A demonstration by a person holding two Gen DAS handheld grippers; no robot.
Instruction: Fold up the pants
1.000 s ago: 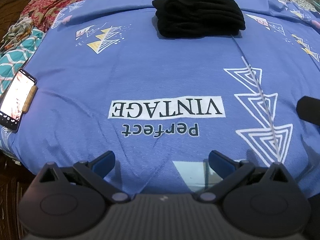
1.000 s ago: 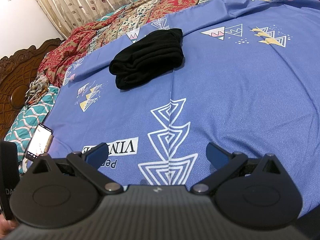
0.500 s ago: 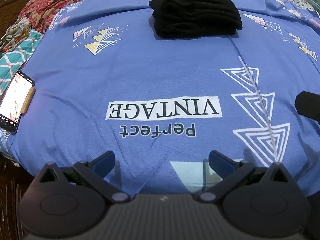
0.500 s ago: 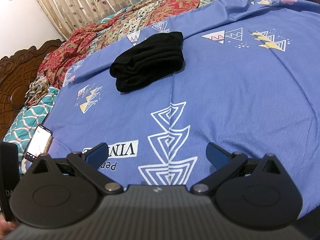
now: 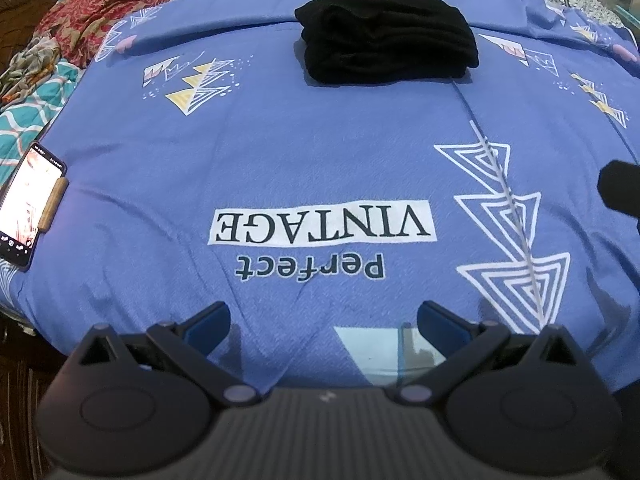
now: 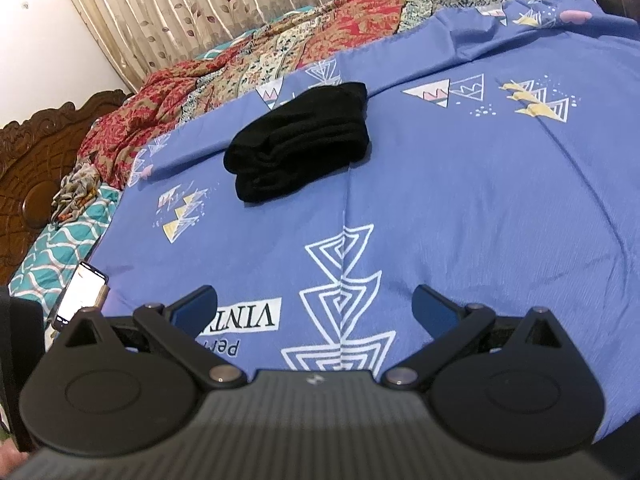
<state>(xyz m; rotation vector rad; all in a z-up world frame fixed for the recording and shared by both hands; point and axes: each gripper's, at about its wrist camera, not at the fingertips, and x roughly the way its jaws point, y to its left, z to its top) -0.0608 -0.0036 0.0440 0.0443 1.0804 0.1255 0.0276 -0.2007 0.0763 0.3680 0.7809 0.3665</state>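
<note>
Black pants (image 5: 386,38) lie folded into a thick bundle at the far side of a blue printed bedsheet (image 5: 280,160). They also show in the right wrist view (image 6: 300,142), left of centre. My left gripper (image 5: 324,320) is open and empty over the sheet's near edge, far from the pants. My right gripper (image 6: 314,308) is open and empty, also near the front edge. Part of the right gripper (image 5: 620,196) shows at the right edge of the left wrist view.
A lit phone (image 5: 28,204) lies at the sheet's left edge, also in the right wrist view (image 6: 82,294). Red patterned blankets (image 6: 260,68) pile along the far side. A carved wooden headboard (image 6: 28,152) and curtains (image 6: 200,4) stand behind.
Both grippers have drifted slightly back and up from the bed; the pants sit a little farther away in both views. Nothing was grasped or released.
</note>
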